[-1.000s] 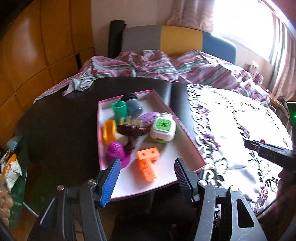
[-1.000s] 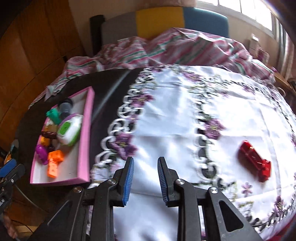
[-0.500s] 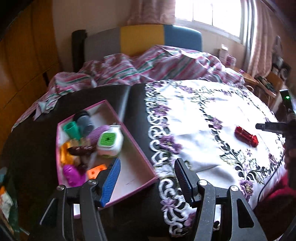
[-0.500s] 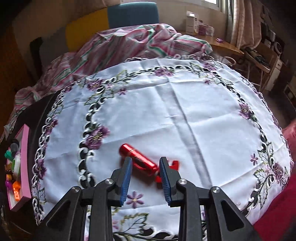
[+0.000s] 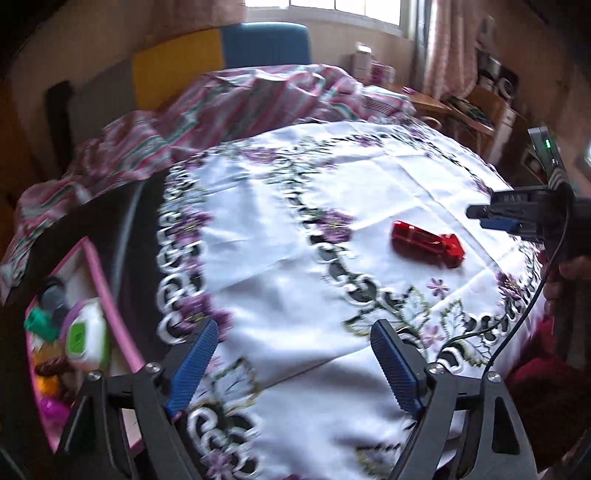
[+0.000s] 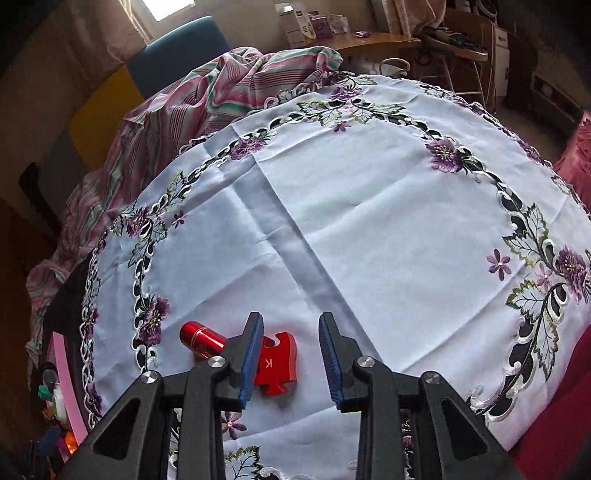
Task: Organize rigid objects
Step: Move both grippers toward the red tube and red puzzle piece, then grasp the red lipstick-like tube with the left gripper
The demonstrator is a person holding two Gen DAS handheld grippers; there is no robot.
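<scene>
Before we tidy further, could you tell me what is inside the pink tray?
In the pink tray lie a white-and-green box, a teal cup, a grey cup, a brown piece and a magenta toy; the left gripper hides the tray's near end.

A bright window (image 5: 332,7) lets daylight in at the back wall, with a pinkish curtain (image 5: 443,55) beside it. Below it stands a headboard of grey, yellow and blue panels (image 5: 221,62). A crumpled pink and green striped blanket (image 5: 236,99) lies in front. At the right stands a cluttered wooden desk (image 6: 406,40).
</scene>
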